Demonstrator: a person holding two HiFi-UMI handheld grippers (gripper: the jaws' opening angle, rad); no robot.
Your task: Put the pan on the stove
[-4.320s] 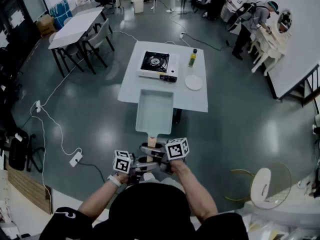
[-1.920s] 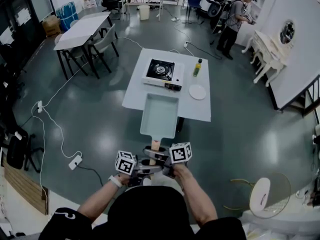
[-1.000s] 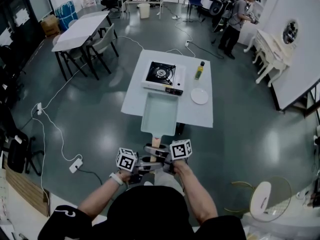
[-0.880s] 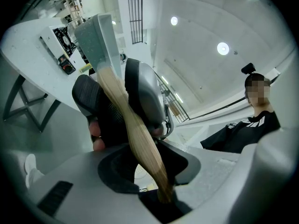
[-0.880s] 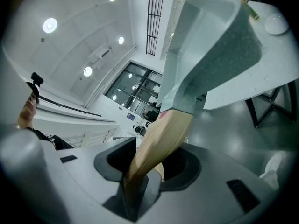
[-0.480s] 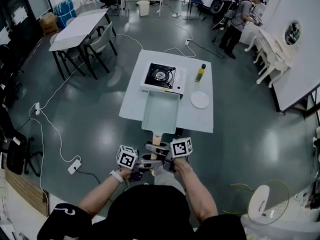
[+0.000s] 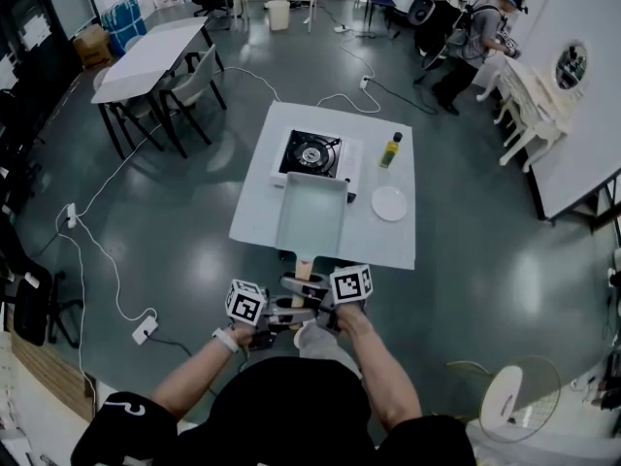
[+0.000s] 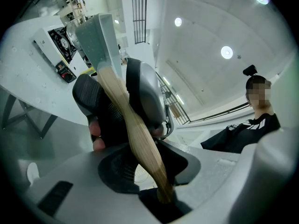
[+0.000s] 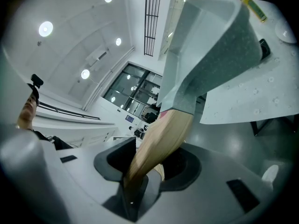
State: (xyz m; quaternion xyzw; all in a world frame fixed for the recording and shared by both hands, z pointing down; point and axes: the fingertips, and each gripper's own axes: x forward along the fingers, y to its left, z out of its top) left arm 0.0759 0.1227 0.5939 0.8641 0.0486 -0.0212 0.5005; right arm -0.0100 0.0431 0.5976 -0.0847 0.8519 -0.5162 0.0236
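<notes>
A pale grey-green rectangular pan point(image 7: 310, 216) with a wooden handle point(image 7: 304, 270) hangs level over the near half of the white table point(image 7: 254, 207). Its far end reaches the front edge of the portable gas stove point(image 7: 312, 153). My left gripper point(image 7: 287, 308) and right gripper point(image 7: 312, 295) face each other and are both shut on the handle. In the left gripper view the handle point(image 8: 126, 120) runs up from between my jaws to the pan point(image 8: 96, 36), past the stove point(image 8: 58, 38). The right gripper view shows the handle point(image 9: 159, 143) and the pan's underside point(image 9: 210, 45).
A yellow-green bottle point(image 7: 390, 149) and a white plate point(image 7: 389, 203) stand on the table right of the stove. A power strip point(image 7: 146, 330) and cable lie on the floor at left. Tables and chairs point(image 7: 155, 61) stand at far left, people at back right, a round stool point(image 7: 505, 396) at lower right.
Both grippers and the pan have moved forward toward the table. The pan's far end, short of the stove a second ago, now meets its front edge. Both grips are unchanged.
</notes>
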